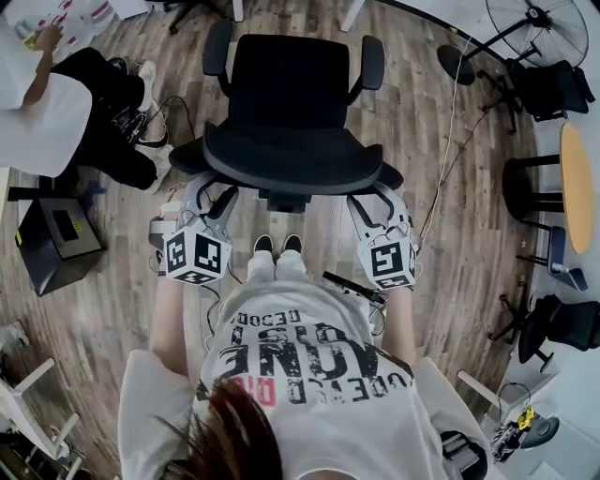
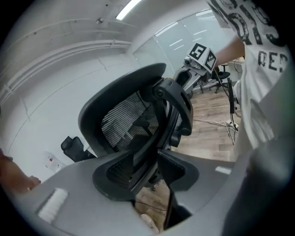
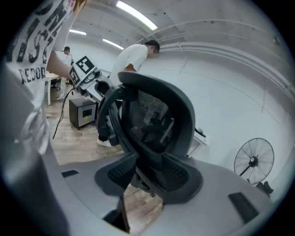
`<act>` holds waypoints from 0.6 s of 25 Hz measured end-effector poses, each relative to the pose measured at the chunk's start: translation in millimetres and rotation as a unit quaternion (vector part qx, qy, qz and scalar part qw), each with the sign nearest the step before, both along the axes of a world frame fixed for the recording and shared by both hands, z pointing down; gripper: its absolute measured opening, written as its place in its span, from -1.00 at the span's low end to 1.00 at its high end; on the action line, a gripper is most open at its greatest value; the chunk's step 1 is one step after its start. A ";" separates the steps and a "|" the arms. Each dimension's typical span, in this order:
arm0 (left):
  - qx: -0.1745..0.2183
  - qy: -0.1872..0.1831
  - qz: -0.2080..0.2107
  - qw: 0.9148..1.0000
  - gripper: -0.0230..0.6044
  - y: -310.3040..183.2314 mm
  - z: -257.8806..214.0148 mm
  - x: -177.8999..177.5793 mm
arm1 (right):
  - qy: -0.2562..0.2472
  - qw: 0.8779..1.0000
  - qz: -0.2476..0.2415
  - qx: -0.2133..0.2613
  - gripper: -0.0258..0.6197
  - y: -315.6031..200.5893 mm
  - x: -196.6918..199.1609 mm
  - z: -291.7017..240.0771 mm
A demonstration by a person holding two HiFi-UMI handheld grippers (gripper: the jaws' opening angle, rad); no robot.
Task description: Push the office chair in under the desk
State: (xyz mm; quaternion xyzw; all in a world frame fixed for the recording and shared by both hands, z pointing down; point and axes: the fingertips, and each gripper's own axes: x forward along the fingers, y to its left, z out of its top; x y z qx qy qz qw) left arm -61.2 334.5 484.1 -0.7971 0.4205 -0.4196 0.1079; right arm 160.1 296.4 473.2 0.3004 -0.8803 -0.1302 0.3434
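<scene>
The person's shirt fills the foreground. Just ahead, the office chair stands on open floor, backrest toward them. The left gripper and right gripper each clamp a backrest edge, probably for an even, straight push.

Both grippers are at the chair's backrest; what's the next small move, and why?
Probably a gentle, even push forward with both. The left gripper and right gripper each have jaws closed on a side edge of the office chair backrest, and the seat faces away toward white legs at the head view's top, so equal pressure should roll it straight.
</scene>
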 end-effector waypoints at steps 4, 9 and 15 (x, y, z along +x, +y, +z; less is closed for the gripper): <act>-0.018 -0.034 0.013 0.999 -0.36 0.3 7.5 -0.7 | 0.018 1.000 -0.012 0.004 -0.46 -0.3 0.2 1.5; -0.031 -0.055 0.026 0.998 -0.36 2.7 11.3 -4.5 | 0.090 0.995 -0.046 0.014 -0.42 4.7 -2.5 9.1; -0.038 -0.108 0.036 0.993 -0.36 1.0 22.9 -9.8 | 0.133 0.990 -0.051 0.017 -0.42 1.8 2.6 25.6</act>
